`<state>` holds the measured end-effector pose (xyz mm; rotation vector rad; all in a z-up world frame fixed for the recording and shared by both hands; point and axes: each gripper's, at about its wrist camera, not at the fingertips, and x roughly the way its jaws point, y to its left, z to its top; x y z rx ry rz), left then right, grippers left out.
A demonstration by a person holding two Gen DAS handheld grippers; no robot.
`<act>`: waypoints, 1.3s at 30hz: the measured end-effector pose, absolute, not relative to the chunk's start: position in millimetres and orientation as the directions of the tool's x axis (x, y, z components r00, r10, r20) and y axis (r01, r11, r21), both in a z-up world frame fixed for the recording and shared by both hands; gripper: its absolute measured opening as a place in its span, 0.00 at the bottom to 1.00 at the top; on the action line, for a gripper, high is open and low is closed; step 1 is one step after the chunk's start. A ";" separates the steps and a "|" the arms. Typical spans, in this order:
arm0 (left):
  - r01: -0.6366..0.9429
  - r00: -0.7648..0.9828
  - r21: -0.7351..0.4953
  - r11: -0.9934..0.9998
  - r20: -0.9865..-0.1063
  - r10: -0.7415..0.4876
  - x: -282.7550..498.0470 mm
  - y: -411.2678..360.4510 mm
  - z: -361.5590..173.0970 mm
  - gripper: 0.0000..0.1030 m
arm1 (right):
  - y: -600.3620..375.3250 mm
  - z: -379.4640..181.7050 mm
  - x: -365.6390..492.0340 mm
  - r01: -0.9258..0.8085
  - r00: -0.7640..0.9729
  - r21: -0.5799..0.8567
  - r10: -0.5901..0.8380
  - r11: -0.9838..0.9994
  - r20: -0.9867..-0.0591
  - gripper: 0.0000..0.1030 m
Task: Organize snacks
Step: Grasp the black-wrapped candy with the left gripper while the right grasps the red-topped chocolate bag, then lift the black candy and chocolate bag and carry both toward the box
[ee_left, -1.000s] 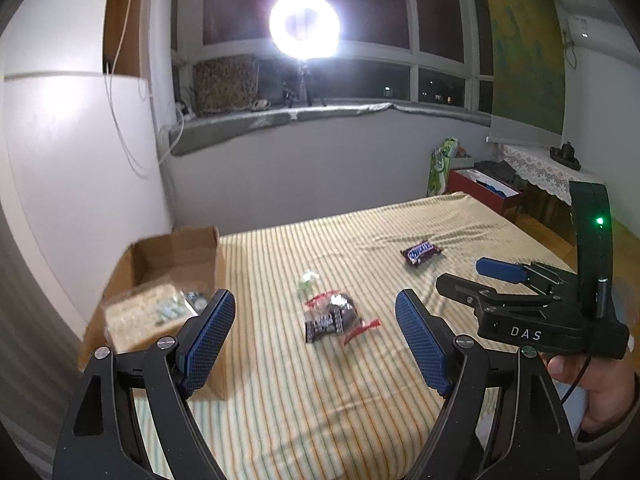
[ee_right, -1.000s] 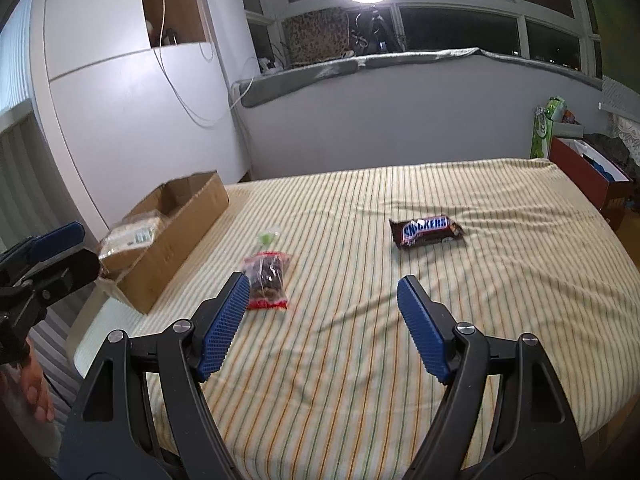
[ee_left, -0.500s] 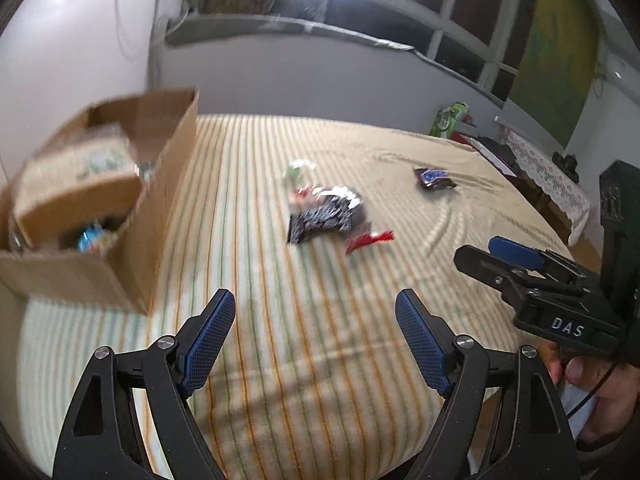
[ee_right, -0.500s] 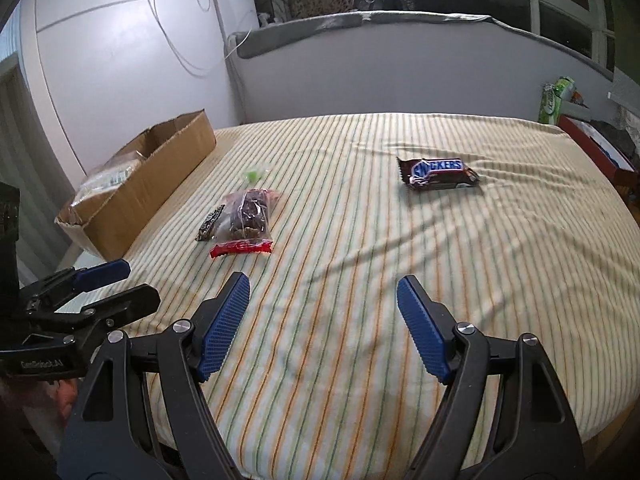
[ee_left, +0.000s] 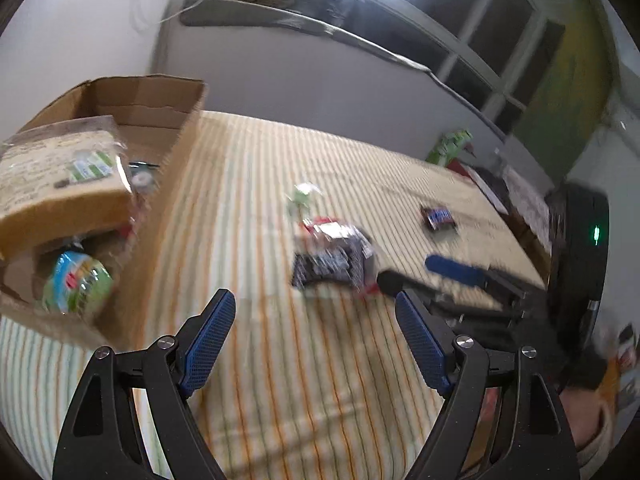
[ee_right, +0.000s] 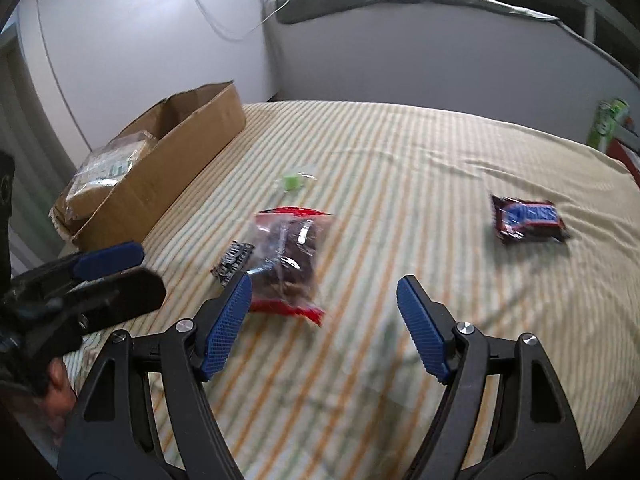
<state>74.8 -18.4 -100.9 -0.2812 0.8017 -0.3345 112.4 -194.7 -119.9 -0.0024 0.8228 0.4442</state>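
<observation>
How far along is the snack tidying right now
Partly done: the cardboard box already holds a wrapped packet and a small jar. Nothing is in hand; the left tongs and right tongs are open. Left on the bed: clear snack bag, dark packet, green candy, Snickers.

The striped bed (ee_right: 420,168) lies bare between the clear bag of dark snacks (ee_right: 290,256) and the Snickers bar (ee_right: 528,218), a wide lane. On the left the cardboard box (ee_right: 168,176) walls off the bed's edge (its open top already holds packets). The left gripper (ee_right: 116,276) sits just beside the bag's near left side, crowding that approach.
</observation>
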 end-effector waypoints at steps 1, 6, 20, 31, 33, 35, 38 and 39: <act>0.178 0.643 -0.389 0.904 -0.649 -0.406 77.7 -15.3 -99.9 0.80 | -192.2 -120.3 114.6 -0.393 0.586 0.171 0.389 0.904 -0.711 0.76; 0.168 0.627 -0.432 0.886 -0.647 -0.434 80.0 -10.0 -97.9 0.80 | -180.7 -124.9 121.8 -0.449 0.541 0.204 0.446 0.870 -0.713 0.45; 0.198 0.599 -0.348 0.916 -0.697 -0.394 100.7 -48.1 -117.1 0.80 | -248.7 -130.9 74.1 -0.401 0.578 0.259 0.461 0.879 -0.673 0.33; 0.235 0.622 -0.116 0.965 -0.745 -0.241 113.4 -84.8 -127.9 0.46 | -275.4 -135.1 63.8 -0.348 0.620 0.313 0.468 0.884 -0.630 0.31; 0.234 0.628 -0.119 0.965 -0.739 -0.243 113.2 -80.4 -128.2 0.34 | -275.4 -135.3 61.7 -0.349 0.625 0.313 0.468 0.884 -0.625 0.31; 0.237 0.629 -0.130 0.963 -0.734 -0.254 113.5 -77.5 -128.3 0.27 | -277.0 -133.9 60.0 -0.344 0.634 0.310 0.463 0.886 -0.620 0.29; 0.246 0.634 -0.135 0.960 -0.727 -0.264 111.1 -77.3 -128.1 0.25 | -279.5 -132.5 55.2 -0.339 0.645 0.303 0.455 0.891 -0.615 0.29; 0.254 0.635 -0.140 0.957 -0.722 -0.275 109.1 -77.7 -127.0 0.25 | -279.6 -132.5 54.6 -0.337 0.647 0.302 0.452 0.892 -0.614 0.29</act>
